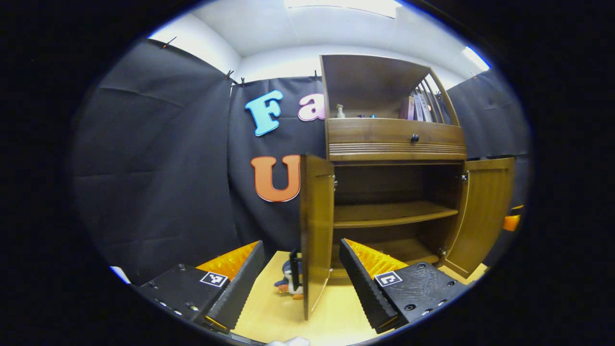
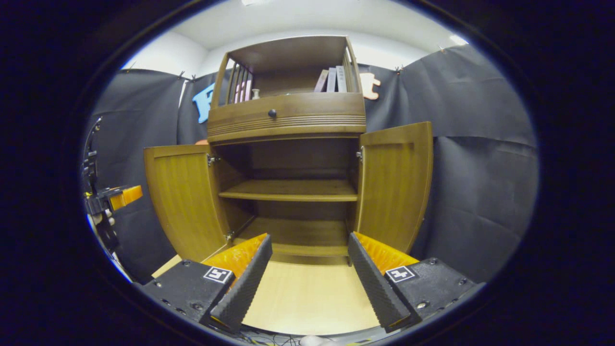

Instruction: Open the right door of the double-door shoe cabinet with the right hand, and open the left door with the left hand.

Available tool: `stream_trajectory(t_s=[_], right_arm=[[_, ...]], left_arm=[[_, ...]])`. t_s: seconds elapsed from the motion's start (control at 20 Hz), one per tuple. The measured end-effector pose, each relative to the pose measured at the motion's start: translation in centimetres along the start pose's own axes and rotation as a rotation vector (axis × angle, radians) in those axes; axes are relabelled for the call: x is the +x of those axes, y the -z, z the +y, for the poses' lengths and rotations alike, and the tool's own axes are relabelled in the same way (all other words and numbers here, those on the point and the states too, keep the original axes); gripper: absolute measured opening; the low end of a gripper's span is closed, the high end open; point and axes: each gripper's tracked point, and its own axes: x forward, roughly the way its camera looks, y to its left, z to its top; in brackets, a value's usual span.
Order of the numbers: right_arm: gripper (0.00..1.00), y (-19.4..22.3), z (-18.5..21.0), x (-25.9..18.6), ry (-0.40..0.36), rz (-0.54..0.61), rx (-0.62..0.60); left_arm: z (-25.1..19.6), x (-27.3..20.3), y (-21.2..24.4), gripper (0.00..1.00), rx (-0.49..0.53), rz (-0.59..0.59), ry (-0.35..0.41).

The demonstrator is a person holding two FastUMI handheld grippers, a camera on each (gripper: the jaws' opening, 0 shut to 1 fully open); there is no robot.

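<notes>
1. Left gripper view: the brown wooden shoe cabinet stands on a pale wood floor against the black booth wall.
2. Both of the cabinet's lower doors are swung open. The left door sticks out toward the camera, edge on. The right door is swung wide on the cabinet's far side.
3. Inside the cabinet there is one shelf across the middle and a bottom board under it. Both look bare.
4. Above the doors the cabinet has a drawer with a small dark knob. Over the drawer is an open top part with a small pump bottle and some books leaning by thin bars.
5. A little penguin toy sits on the floor just beside the left door, on its outer side.
6. The left gripper is spread wide and holds nothing. The left door's lower edge shows between its fingers.
7. Right gripper view: the shoe cabinet is straight ahead, its left door and right door both open to the sides.
8. The right gripper is spread wide in front of the cabinet's bottom and holds nothing.
9. The other gripper shows far off, beyond the left door.
</notes>
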Motion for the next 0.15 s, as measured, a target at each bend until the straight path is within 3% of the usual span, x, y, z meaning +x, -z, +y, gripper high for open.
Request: stream_trajectory(t_s=[0.1, 0.15], right_arm=[[1.0, -0.6, -0.7, 0.1, 0.016, -0.013, 0.016], [1.0, -0.9, -1.1, 0.0, 0.027, -0.02, 0.02]], left_arm=[[-3.0, -0.3, -0.7, 1.0, -0.001, 0.004, 0.029], [-4.9, -0.2, -0.9, 0.85, 0.005, 0.005, 0.055]])
